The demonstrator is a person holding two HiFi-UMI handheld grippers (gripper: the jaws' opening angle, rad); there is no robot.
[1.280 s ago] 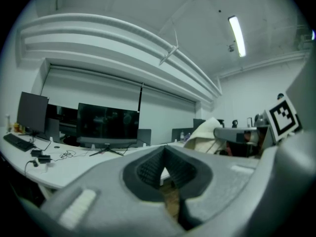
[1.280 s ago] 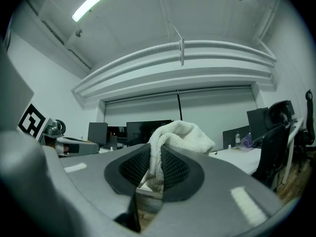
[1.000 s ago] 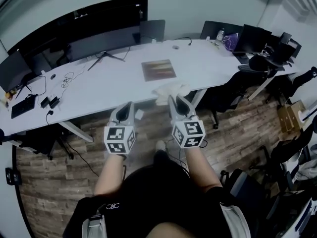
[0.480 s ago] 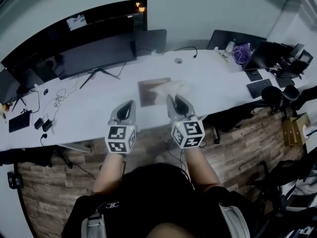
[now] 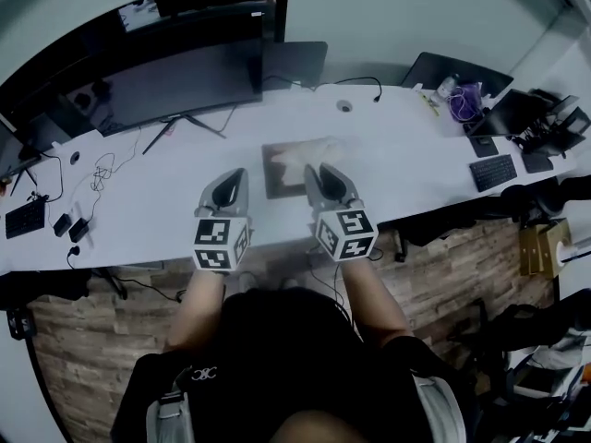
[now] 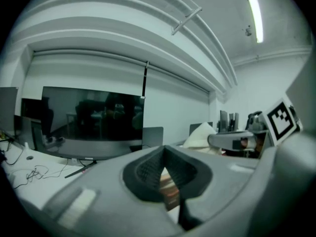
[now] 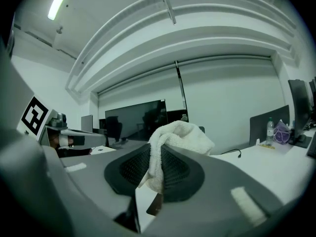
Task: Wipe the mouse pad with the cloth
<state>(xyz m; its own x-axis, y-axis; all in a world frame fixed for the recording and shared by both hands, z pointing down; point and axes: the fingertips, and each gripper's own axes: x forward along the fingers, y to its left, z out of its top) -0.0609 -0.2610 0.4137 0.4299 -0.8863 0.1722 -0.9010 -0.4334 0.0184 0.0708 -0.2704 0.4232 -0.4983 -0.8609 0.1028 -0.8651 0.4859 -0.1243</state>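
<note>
One long white desk [image 5: 166, 201] curves across the head view, with a wide dark monitor [image 5: 175, 81] standing along its far side. The brown mouse pad [image 5: 280, 178] lies flat near the desk's front edge, between the two tools. The right gripper [image 5: 323, 173] pinches the white cloth [image 7: 180, 135] between its dark pads, and the bunched towel rises past the tips and sits over the pad's far right part; whether it touches the pad cannot be told. The left gripper [image 5: 235, 178] hovers just left of the pad, its jaws pressed together on nothing.
</note>
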